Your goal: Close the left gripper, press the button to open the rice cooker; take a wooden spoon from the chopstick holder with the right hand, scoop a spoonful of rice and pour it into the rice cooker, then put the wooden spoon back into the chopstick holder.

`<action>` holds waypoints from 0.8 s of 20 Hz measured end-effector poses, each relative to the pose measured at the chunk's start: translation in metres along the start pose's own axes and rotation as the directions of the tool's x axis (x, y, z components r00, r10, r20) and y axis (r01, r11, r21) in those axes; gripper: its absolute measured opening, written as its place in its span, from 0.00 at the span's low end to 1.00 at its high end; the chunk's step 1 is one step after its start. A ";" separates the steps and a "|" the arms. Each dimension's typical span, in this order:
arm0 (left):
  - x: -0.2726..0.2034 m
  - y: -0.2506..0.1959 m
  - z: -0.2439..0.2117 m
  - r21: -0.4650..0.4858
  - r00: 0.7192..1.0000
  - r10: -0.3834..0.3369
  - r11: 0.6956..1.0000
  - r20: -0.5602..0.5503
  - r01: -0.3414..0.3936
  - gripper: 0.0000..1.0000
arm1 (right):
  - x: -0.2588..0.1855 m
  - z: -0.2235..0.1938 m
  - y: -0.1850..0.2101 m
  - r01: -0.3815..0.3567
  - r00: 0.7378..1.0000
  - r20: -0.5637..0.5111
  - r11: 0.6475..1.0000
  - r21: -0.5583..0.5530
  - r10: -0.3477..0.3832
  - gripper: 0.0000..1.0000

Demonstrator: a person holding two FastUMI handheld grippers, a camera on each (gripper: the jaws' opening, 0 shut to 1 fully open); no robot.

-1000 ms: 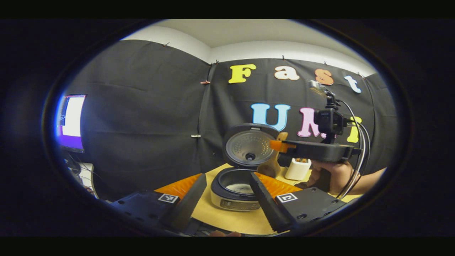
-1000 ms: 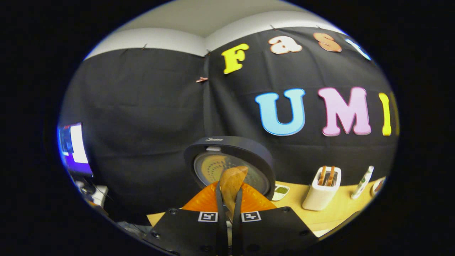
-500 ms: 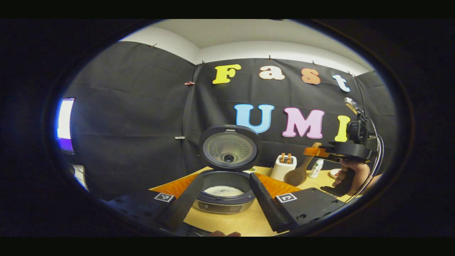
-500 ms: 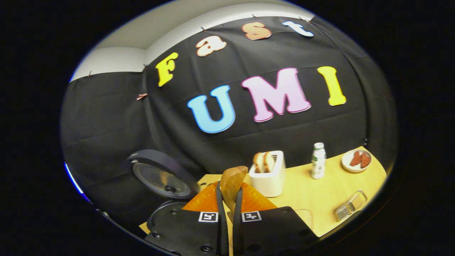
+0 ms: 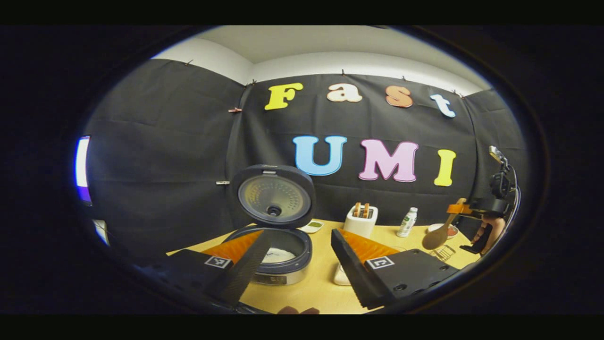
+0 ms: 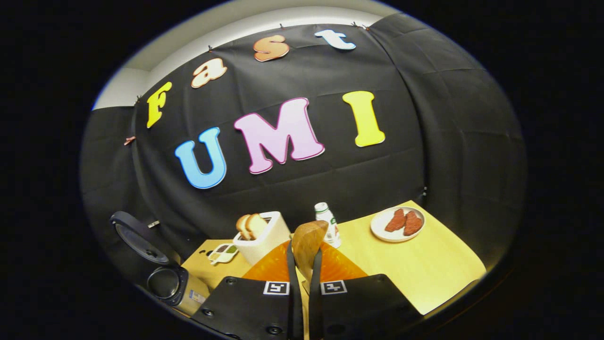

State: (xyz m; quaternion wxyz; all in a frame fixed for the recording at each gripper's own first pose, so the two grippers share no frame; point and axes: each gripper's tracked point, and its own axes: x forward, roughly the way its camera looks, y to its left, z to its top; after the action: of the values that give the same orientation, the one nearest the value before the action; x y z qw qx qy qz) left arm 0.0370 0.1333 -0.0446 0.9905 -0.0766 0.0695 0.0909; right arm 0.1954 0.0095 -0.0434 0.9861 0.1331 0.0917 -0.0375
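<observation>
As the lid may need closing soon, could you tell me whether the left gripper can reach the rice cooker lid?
Probably yes: the left gripper is open and empty, the raised rice cooker lid stands just ahead, nothing between them, and the right gripper holds the wooden spoon far aside.

Your wooden spoon [image 6: 307, 245] shows a smooth, lightly glossy wood grain where the right gripper [image 6: 302, 278] clamps its handle; seen from the left gripper view [image 5: 436, 233] the bowl looks matt. The rice cooker [image 5: 278, 257] has a brushed-metal band around its body, a dark matt plastic rim, and a glossy metal inner plate on the raised lid [image 5: 273, 197]. The table [image 6: 424, 269] you work on is pale wood-look laminate, smooth with a soft sheen. The white toaster [image 6: 264, 238] near the back edge looks like smooth satin plastic. The plate [image 6: 384, 231] toward the back right corner is glossy white. The left gripper [image 5: 295, 255] carries ribbed, matt fingers [image 5: 351, 264].
</observation>
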 end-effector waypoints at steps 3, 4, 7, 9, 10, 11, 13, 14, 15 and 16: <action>0.003 -0.019 -0.001 -0.004 1.000 -0.003 1.000 -0.009 0.003 0.89 | 0.000 -0.002 -0.038 0.055 0.998 -0.012 0.998 -0.010 -0.056 0.09; 0.003 -0.025 -0.002 -0.001 1.000 -0.005 1.000 -0.011 0.005 0.89 | 0.001 -0.006 -0.048 0.069 0.997 -0.017 0.998 -0.015 -0.069 0.09; 0.003 -0.041 -0.005 0.011 1.000 -0.010 1.000 -0.022 0.010 0.89 | 0.006 -0.025 -0.070 0.093 0.993 -0.070 0.996 -0.014 -0.094 0.10; 0.002 -0.046 -0.006 0.020 1.000 -0.009 1.000 -0.025 0.009 0.84 | 0.008 -0.038 -0.082 0.110 0.989 -0.102 0.994 -0.007 -0.110 0.10; 0.001 -0.047 -0.006 0.022 1.000 -0.006 1.000 -0.027 0.007 0.89 | 0.008 -0.044 -0.085 0.114 0.987 -0.112 0.993 -0.007 -0.114 0.10; 0.002 -0.047 -0.007 0.024 1.000 -0.001 1.000 -0.030 0.002 0.84 | 0.009 -0.049 -0.087 0.115 0.985 -0.127 0.993 -0.013 -0.116 0.10; 0.001 -0.046 -0.008 0.026 0.999 0.008 1.000 -0.033 -0.007 0.84 | 0.007 -0.060 -0.091 0.117 0.981 -0.150 0.993 -0.027 -0.120 0.10; 0.001 -0.045 -0.008 0.028 0.999 0.012 1.000 -0.035 -0.011 0.94 | 0.005 -0.063 -0.093 0.119 0.980 -0.159 0.992 -0.031 -0.122 0.10; 0.000 -0.045 -0.009 0.029 0.999 0.014 0.999 -0.033 -0.013 0.89 | 0.006 -0.067 -0.094 0.118 0.978 -0.168 0.993 -0.025 -0.121 0.10; -0.001 -0.044 -0.007 0.029 0.999 0.017 0.999 -0.031 -0.016 0.89 | 0.005 -0.068 -0.094 0.122 0.977 -0.172 0.992 -0.018 -0.123 0.10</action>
State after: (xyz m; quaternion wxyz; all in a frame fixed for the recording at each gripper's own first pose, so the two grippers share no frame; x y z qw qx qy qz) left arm 0.0440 0.0889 -0.0453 0.9895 -0.0634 0.0868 0.0967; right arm 0.1794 -0.0630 -0.1332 0.9708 0.1261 0.1851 -0.0861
